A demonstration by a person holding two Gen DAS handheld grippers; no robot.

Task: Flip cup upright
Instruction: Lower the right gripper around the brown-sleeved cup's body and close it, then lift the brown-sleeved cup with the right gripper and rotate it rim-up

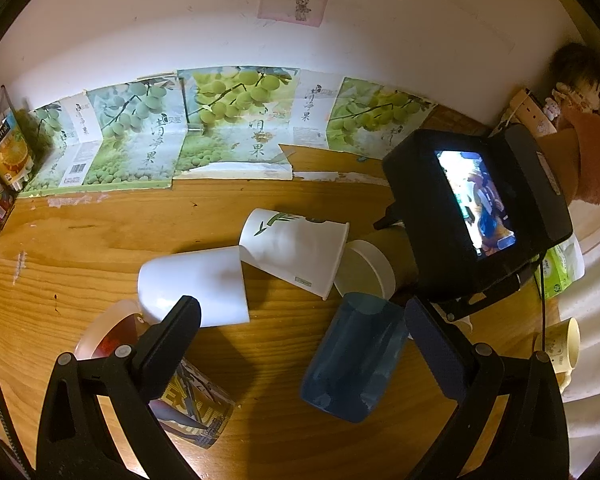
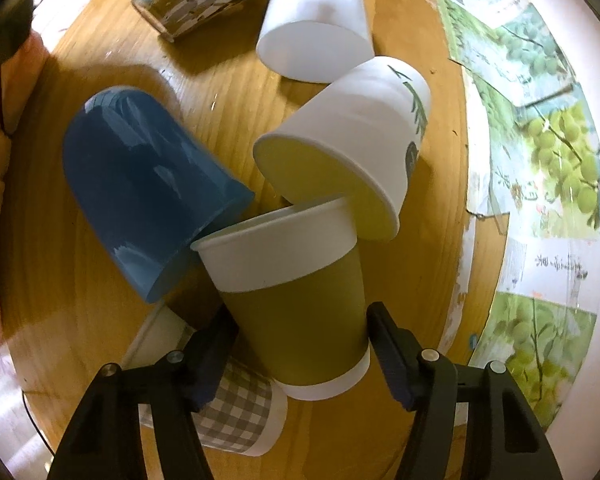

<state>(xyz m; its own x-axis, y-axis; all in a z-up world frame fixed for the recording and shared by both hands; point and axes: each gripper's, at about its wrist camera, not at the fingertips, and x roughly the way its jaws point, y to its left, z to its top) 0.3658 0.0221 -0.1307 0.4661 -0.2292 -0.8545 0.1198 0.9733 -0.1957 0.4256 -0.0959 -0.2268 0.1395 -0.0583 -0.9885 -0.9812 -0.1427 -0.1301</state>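
Several cups lie on their sides on the wooden table (image 1: 100, 240). My right gripper (image 2: 300, 324) is shut on a brown paper cup with a white rim (image 2: 300, 312), which is tilted, mouth away from me; it also shows in the left wrist view (image 1: 380, 256). A blue plastic cup (image 2: 140, 188) lies to its left and a white leaf-print cup (image 2: 352, 132) lies by its rim. My left gripper (image 1: 304, 316) is open above the table, the blue cup (image 1: 352, 360) between its fingers, untouched. A plain white cup (image 1: 196, 284) lies by its left finger.
A printed cup (image 1: 196, 412) and a clear cup (image 1: 104, 332) lie under my left gripper. A checked cup (image 2: 228, 408) lies under my right gripper. Fruit-print cardboard (image 1: 220, 136) lines the wall. A yellowish mug (image 1: 560, 344) sits at the right.
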